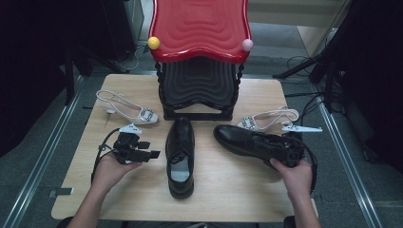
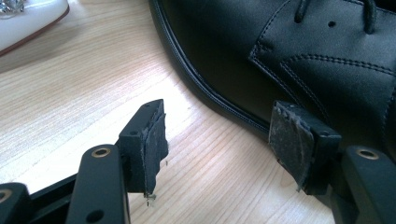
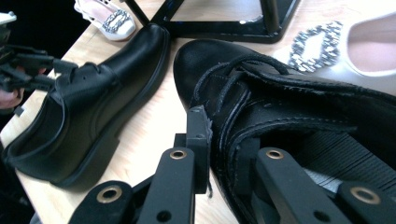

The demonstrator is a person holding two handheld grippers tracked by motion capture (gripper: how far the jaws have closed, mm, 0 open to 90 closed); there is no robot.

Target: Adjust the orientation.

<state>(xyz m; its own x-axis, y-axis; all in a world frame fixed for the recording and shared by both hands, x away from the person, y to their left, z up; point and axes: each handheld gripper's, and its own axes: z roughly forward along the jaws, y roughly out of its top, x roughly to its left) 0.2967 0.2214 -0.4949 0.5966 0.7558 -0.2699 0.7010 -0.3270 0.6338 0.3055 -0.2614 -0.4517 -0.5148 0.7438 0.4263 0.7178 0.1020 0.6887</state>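
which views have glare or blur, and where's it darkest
High view: soft overall, black surroundings, sheen on the red shelf. Left gripper view: sharp wood grain on the table, bright at top left, a highlight on the centre black shoe. Right gripper view: washed-out table, the right hand-held gripper close and slightly soft.

Table (image 1: 76, 190): two-tier stand (image 1: 198, 52) at far centre. Left heeled shoe (image 1: 127, 110) beside its base, right heeled shoe (image 1: 271, 118) opposite. Centre lace-up shoe (image 1: 180, 156) before the stand; right lace-up shoe (image 1: 242, 141) alongside, near the right heeled shoe.
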